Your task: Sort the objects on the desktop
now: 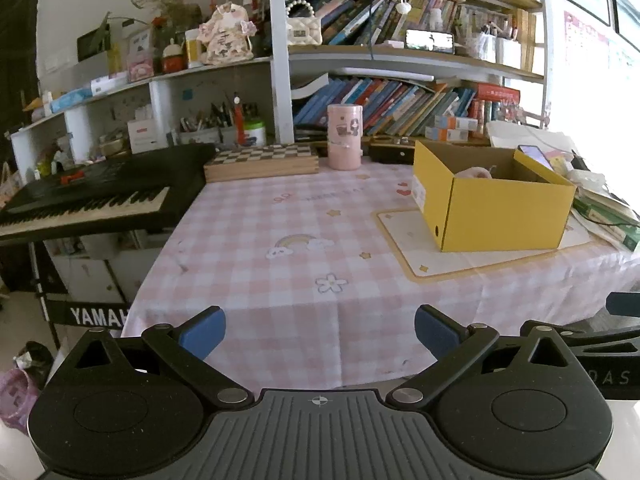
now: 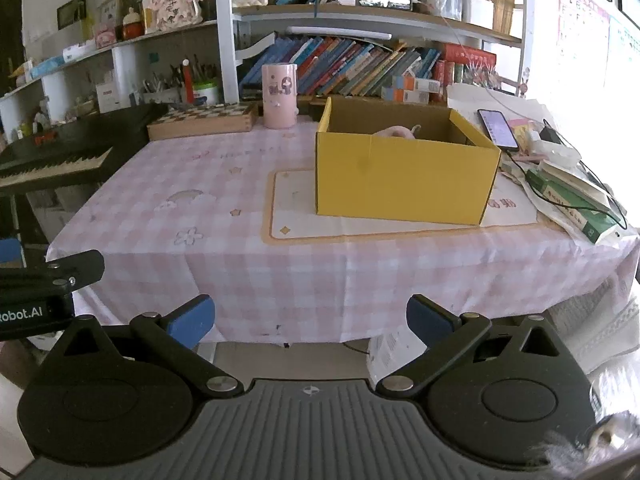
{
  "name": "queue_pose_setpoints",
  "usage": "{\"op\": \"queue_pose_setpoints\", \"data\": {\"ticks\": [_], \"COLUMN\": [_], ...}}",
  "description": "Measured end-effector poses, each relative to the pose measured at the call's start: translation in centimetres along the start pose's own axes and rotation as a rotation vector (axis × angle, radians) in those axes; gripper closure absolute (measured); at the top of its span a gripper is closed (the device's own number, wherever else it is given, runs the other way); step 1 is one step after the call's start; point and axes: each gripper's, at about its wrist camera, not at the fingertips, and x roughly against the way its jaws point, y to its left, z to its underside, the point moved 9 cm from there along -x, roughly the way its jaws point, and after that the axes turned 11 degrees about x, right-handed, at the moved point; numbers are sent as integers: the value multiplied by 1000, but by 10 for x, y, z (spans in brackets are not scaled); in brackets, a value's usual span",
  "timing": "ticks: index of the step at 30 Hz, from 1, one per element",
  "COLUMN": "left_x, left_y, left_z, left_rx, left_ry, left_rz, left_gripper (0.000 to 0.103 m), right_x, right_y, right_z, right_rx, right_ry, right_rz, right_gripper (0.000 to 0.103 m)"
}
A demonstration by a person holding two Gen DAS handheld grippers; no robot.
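Yellow box [image 2: 404, 176] upright, long axis crosswise

The worktop [image 2: 280, 264] wears a pink-and-white checked cloth printed with a rainbow, stars and a flower. At about two o'clock on it, the box [image 2: 404, 180] is bright yellow outside and brown inside, standing on a cream mat [image 2: 304, 228] with an orange-tan border. At twelve o'clock the cylinder [image 2: 279, 96] is pale pink with dark cartoon figures. Beside it the chessboard [image 2: 204, 118] shows dark-and-light checks on tan wood. Both grippers, left [image 1: 320, 336] and right [image 2: 310, 320], are black with blue pads.
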Motion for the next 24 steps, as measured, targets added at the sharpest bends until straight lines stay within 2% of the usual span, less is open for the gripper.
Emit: {"op": "queue_pose_setpoints", "data": {"ticks": [24], "left_x": [7], "left_y": [5], "left_z": [7], "left_rx": [-9], "left_ry": [18], "left_rz": [-9], "left_gripper": [1], "right_x": [6], "right_y": [10], "right_z": [8], "right_rx": [-2], "right_ry": [16], "right_rz": [-11], "right_gripper": [0]}}
